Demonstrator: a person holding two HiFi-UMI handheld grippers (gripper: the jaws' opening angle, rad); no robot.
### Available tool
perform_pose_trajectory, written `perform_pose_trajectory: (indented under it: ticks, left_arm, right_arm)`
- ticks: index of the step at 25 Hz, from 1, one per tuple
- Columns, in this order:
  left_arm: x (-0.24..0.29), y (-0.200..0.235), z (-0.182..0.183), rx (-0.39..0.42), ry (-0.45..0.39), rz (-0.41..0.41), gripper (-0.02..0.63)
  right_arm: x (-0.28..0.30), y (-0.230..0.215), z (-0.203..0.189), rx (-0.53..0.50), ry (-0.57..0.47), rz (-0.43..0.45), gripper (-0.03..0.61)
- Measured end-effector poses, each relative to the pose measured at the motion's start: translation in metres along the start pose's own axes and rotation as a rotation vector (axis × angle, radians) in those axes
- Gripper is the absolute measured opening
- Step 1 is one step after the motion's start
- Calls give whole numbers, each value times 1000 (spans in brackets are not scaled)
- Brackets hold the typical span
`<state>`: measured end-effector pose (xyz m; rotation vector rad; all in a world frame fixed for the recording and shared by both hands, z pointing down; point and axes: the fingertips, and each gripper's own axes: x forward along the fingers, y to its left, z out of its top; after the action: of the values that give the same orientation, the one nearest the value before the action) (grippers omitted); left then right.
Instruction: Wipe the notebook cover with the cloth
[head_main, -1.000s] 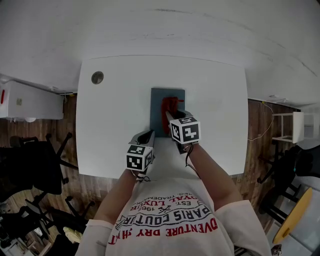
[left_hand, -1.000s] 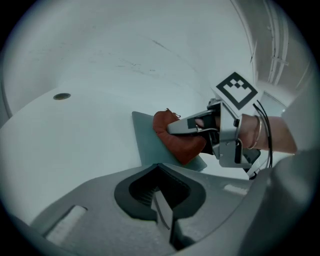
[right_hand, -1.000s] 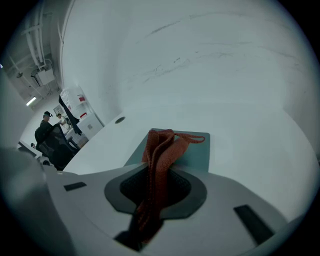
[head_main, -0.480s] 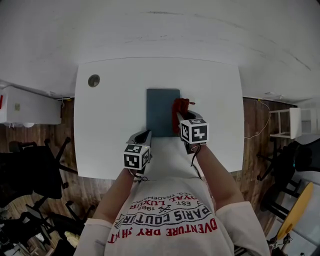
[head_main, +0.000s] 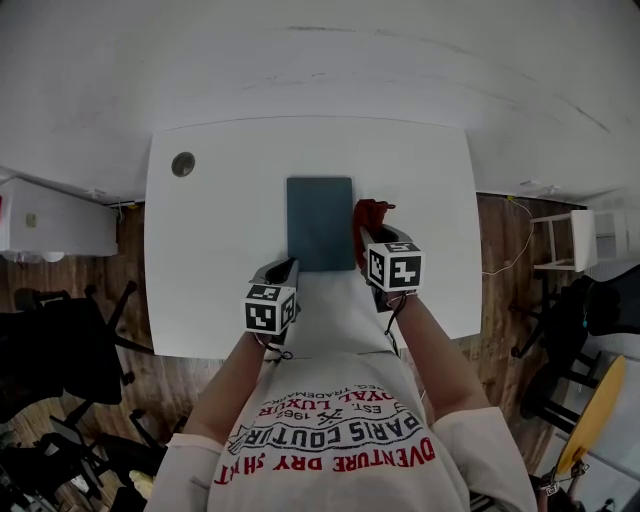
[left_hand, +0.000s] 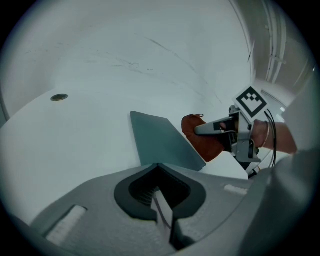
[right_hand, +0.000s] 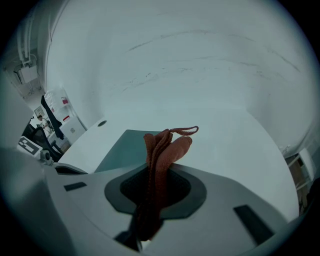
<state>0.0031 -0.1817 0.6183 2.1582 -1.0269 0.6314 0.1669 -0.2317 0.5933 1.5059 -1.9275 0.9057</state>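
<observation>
A dark teal notebook (head_main: 319, 222) lies flat on the white table (head_main: 220, 250); it also shows in the left gripper view (left_hand: 159, 140) and the right gripper view (right_hand: 124, 149). My right gripper (head_main: 364, 238) is shut on a red cloth (head_main: 369, 213), just beside the notebook's right edge. The cloth (right_hand: 161, 150) stands bunched out of the right gripper (right_hand: 151, 197), its loop on top. The left gripper (head_main: 287, 268) sits at the notebook's near left corner, shut on nothing (left_hand: 161, 192). From there the cloth (left_hand: 201, 139) and right gripper (left_hand: 216, 128) show off the notebook.
A round cable hole (head_main: 182, 164) is at the table's far left corner. Black office chairs (head_main: 60, 340) stand on the wood floor at the left, a white stool (head_main: 565, 243) at the right. A white wall runs behind the table.
The right gripper has carried the red cloth rightwards off the notebook cover to beside its right edge. The left gripper has stayed near the notebook's near left corner.
</observation>
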Motion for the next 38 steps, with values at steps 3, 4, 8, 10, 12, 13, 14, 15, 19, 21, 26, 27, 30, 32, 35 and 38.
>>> perform_pose_trajectory:
  ticks: [3,4,8,10,12,13,14,15,19,21,26,27,30,32,35,38]
  left_arm:
    - [0,-1,0,6,-3,3,9]
    - [0,-1,0,3,-3,2,9]
    - [-4,-1,-2,-12,5,-12,9]
    - [-7,-1,-4,-11,10,-18,9]
    - [-9,0,-6,-18,12,-23,9]
    - [-9,0,-6,-23,12,-25,9]
    - [-10,0,-7,-28,12,-28,9]
    - [-10,0,-8,-32,12,-30,9]
    - [-9,1,-9,-27,19,-30,9]
    - [-9,1,-8,-20,19,-25,9]
    - [-9,2,-9,-26,23,-27,9]
    - [-9,2,-10,-28,24,-30,9]
    - [-9,1,-10,-30,24,-34,9]
    - [-10,1,-10,-30,23,-32,9]
    - [-9,2,-9,-32,25,-33,9]
    - [-9,2,-10,-31,27,-36,9]
  right_arm:
    - [-7,19,3,8,-21,44,74]
    - [-8,29,3,8,-23,65,74]
    - [-7,78,-4,-20,-6,167,74]
    - [-4,102,-9,-48,13,210,74]
    - [1,122,-15,-82,37,243,74]
    - [3,131,-18,-101,50,257,74]
    - [6,140,-22,-121,64,270,74]
    - [8,147,-25,-142,78,279,74]
    - [21,160,-37,-214,116,271,74]
    - [29,156,-39,-226,128,258,74]
    - [36,147,-41,-233,155,275,81]
    - [36,147,-41,-232,156,275,81]
    - [35,145,-41,-223,153,271,81]
    - [34,143,-41,-208,150,270,83]
    - [33,136,-41,-176,142,258,86]
    - [31,127,-42,-154,136,243,84]
